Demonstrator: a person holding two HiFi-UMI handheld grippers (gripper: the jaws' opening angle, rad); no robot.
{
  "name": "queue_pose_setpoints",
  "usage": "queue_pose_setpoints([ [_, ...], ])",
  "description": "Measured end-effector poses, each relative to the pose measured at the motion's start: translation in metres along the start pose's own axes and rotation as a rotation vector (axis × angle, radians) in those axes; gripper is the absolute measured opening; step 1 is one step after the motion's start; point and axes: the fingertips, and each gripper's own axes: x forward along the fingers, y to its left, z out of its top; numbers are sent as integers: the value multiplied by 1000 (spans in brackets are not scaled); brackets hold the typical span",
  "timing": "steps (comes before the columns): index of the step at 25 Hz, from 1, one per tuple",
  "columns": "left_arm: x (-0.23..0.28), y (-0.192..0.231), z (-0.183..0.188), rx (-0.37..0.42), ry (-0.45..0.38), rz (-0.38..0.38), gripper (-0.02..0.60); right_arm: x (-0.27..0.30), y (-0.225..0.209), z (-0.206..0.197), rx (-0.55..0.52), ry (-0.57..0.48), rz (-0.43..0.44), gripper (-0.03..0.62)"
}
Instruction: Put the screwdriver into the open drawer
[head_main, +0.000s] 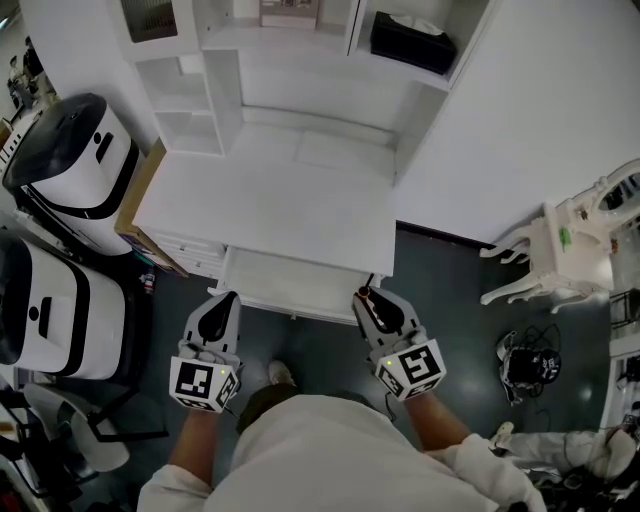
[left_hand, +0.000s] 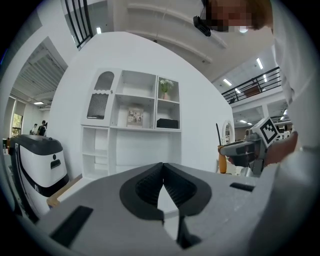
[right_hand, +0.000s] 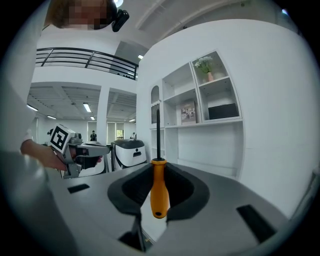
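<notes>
My right gripper (right_hand: 159, 172) pinches the screwdriver (right_hand: 159, 192) by its orange handle, with the long axis upright and the shaft pointing up above the jaws. My left gripper (left_hand: 163, 167) is pressed together, empty. What seems to be the open drawer (head_main: 300, 285) lies just ahead.

Head view looks down — gripper views both face shelves (left_hand: 132, 120).

The white worktop (head_main: 270, 205) has its open drawer (head_main: 290, 283) drawn out under the front edge at 6 o'clock. White shelves (head_main: 190, 110) rise from its back at 12 o'clock, and a black box (head_main: 412, 42) sits in the compartment at 1 o'clock. The dark floor (head_main: 450, 320) carries two white-and-black machines (head_main: 70, 165) at 9 o'clock and a brown board (head_main: 140, 200) against the worktop's left side. A white piece of furniture with curved legs (head_main: 550, 255) is at 3 o'clock and a black tangle of cables (head_main: 528, 365) at 4 o'clock.
</notes>
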Motion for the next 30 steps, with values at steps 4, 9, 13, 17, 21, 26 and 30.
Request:
queue_pose_setpoints([
  [4,7,20,-3,-4,8,-24,5,20,4,4,2,0,-22,77],
  [9,17,29,-4,-7,14,-36,5,36,5,2,-2,15,-20,77],
  [13,22,33,-3,-16,19,-18,5,48,0,1,-8,30,7,77],
  [17,27,37,-7,-15,26,26,5,63,-9,-7,-39,51,49,77],
  [21,33,39,-12,-23,35,82,5,84,-19,-26,-83,107,110,77],
  [26,42,38,-13,-37,48,129,5,114,-26,-55,-141,195,193,77],
  [30,45,39,-19,-49,66,160,5,140,-24,-89,-204,281,258,77],
])
